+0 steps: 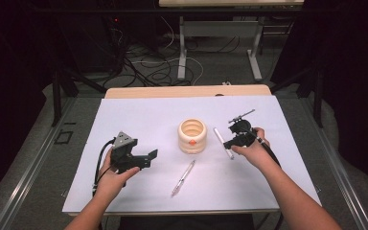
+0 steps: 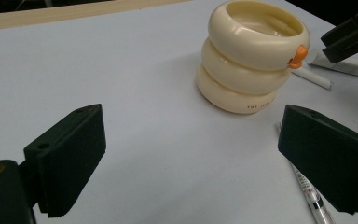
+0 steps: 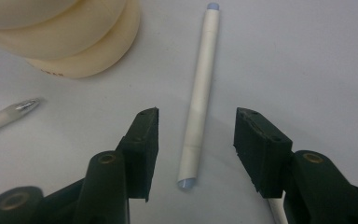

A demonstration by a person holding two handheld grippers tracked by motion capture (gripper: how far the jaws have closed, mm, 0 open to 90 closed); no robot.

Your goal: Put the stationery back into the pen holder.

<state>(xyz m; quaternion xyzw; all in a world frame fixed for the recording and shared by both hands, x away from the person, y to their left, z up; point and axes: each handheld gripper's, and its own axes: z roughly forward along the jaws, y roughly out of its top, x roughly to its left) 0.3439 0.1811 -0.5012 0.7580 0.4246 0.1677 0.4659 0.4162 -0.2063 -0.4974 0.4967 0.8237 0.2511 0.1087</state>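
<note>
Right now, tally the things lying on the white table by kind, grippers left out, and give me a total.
Cream ringed holder: 1
White marker, lying between the right gripper's open jaws: 1
Clear pen: 1
Total: 3

1 cream ringed holder [image 1: 192, 136], 1 white marker [image 1: 223, 143], 1 clear pen [image 1: 183, 178], 2 grippers

A cream ringed holder [image 1: 192, 136] with an orange knob, a white pen [image 3: 198, 95], black tongs [image 3: 196, 140].
</note>
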